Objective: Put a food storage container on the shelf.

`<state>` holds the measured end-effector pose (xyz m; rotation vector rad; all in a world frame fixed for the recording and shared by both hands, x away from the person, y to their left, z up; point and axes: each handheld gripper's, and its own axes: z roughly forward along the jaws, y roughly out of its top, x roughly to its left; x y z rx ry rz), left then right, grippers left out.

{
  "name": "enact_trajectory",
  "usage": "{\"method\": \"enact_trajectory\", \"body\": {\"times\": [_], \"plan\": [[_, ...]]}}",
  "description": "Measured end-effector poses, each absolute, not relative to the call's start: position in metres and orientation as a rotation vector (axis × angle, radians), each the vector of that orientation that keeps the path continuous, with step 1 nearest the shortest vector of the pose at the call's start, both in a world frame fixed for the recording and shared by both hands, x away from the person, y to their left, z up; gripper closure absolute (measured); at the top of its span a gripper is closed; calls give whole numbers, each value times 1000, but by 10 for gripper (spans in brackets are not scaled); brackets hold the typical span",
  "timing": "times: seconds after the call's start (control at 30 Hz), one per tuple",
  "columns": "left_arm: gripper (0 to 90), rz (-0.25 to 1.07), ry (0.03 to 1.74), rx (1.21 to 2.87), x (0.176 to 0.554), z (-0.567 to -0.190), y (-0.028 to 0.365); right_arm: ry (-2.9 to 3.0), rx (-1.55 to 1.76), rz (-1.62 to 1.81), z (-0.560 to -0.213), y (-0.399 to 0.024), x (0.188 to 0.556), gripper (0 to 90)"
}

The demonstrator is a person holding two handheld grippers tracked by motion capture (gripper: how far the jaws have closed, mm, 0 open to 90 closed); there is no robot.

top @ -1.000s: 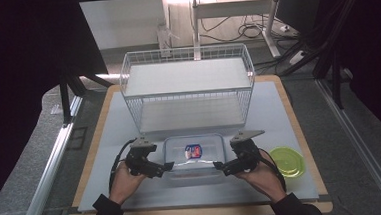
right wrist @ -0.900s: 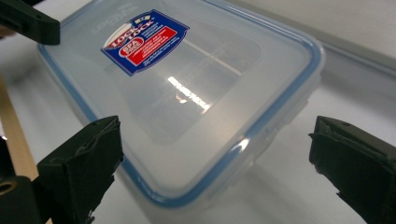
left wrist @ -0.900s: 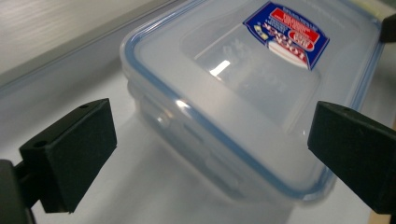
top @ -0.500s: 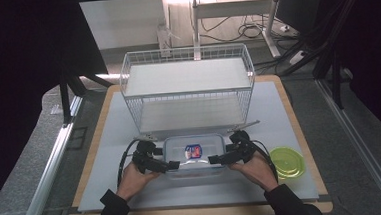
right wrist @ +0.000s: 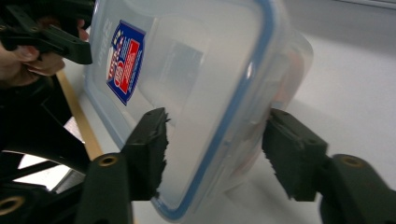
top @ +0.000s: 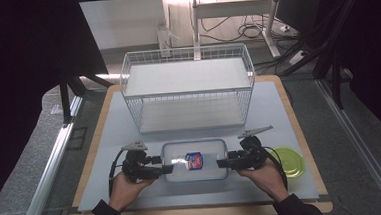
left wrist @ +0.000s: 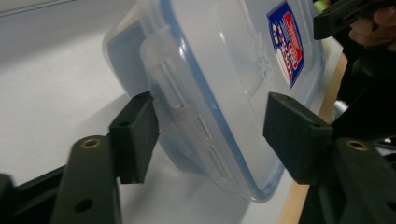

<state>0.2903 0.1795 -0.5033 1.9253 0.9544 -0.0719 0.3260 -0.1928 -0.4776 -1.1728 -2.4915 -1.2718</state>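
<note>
The desk [top: 278, 107] is evenly lit from the top centre; side edges are left dark, close views softly blurred.

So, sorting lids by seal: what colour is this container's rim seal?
Blue, running round the clear lid; the left gripper view shows it best.

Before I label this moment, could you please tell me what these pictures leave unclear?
- Sticker on the clear lidded container: print too small in the high view, blurred in the left hand-held gripper view.
- Container's contents: hidden by its cloudy lid.
- Right hand-held gripper: whether its pads press the container's end is unclear; the rim hides the contact.
- Yellow-green lid: details too small.
</note>
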Motion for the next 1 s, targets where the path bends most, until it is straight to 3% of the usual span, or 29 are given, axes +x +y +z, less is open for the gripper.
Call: {"method": "enact_trajectory", "body": {"times": [0.13, 1.0], "plan": [[442, -85, 961, 1884, 286, -505, 183, -2447, -1192, -1293, -478, -198, 321, 487], [504, -37, 948, 1846, 285, -481, 183, -2448, -1220, -1458, -457, -200, 309, 511]]}}
